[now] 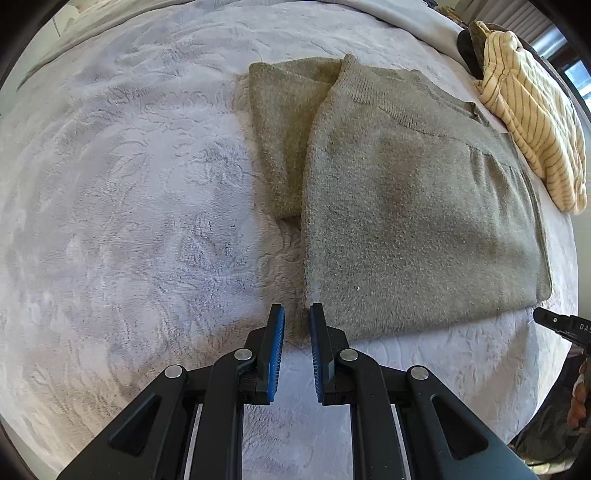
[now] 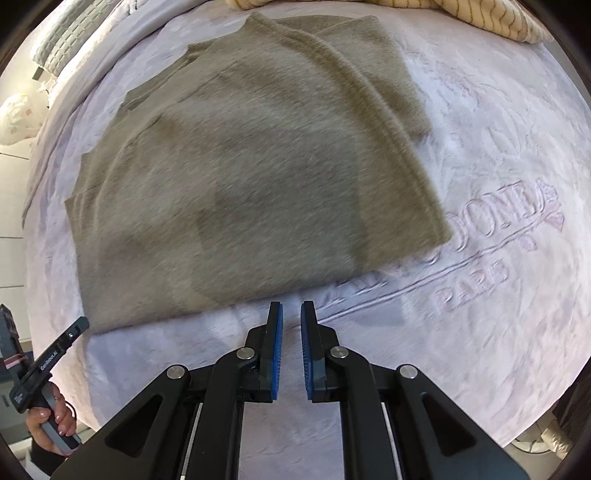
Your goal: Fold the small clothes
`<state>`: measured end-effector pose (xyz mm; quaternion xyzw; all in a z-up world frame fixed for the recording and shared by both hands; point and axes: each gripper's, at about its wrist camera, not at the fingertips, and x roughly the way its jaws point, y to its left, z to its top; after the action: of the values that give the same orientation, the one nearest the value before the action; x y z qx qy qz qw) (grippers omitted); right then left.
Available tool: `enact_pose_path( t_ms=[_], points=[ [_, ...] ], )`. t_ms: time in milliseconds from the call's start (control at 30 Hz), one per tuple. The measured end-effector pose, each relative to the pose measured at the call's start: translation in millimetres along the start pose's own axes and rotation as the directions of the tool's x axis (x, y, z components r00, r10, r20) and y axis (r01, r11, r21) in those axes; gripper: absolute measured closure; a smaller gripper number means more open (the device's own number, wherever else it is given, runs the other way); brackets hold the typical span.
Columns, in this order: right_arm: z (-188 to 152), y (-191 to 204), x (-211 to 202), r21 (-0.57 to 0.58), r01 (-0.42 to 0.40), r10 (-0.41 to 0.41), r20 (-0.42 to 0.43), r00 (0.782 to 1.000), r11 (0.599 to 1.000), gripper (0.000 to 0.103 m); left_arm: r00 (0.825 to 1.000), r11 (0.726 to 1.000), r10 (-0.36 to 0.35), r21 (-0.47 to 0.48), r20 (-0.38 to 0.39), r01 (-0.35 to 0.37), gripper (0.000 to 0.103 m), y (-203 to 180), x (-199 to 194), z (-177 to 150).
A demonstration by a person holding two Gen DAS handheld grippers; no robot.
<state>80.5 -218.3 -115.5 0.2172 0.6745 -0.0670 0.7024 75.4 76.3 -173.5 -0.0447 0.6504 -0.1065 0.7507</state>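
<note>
An olive-green knit garment [image 1: 413,206] lies flat and partly folded on a pale lilac plush blanket [image 1: 122,192]. One sleeve [image 1: 284,125] sticks out to its left. My left gripper [image 1: 297,314] hangs just above the garment's near left corner, jaws slightly apart and empty. In the right wrist view the same garment [image 2: 243,177] fills the middle. My right gripper [image 2: 291,308] hovers just off its near edge over the blanket [image 2: 480,314], jaws slightly apart and empty. The left gripper [image 2: 79,325] shows at that view's left edge, and the right gripper's tip shows in the left wrist view [image 1: 546,317].
A cream striped garment [image 1: 532,122] lies heaped at the far right of the bed, also seen at the top of the right wrist view [image 2: 461,14]. Embossed lettering [image 2: 491,236] marks the blanket. A grey pillow [image 2: 70,33] lies at the far left. The bed edge runs close below both grippers.
</note>
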Motion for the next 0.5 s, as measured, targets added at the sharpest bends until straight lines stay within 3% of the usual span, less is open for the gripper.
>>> enact_pose_path(
  t_ms=[167,500],
  points=[
    [-10,25,9,-0.01,-0.056,0.056,-0.023,0.998,0.998,0.092,1.0,1.0,-0.013,0.004,-0.001,0.013,0.088,-2,-11,-3],
    [-26,76,31,-0.054,-0.123,0.119,-0.073,0.99,0.991,0.092,0.999,0.999,0.042,-0.032,-0.022,-0.043,0.086,24,-14,-14]
  ],
)
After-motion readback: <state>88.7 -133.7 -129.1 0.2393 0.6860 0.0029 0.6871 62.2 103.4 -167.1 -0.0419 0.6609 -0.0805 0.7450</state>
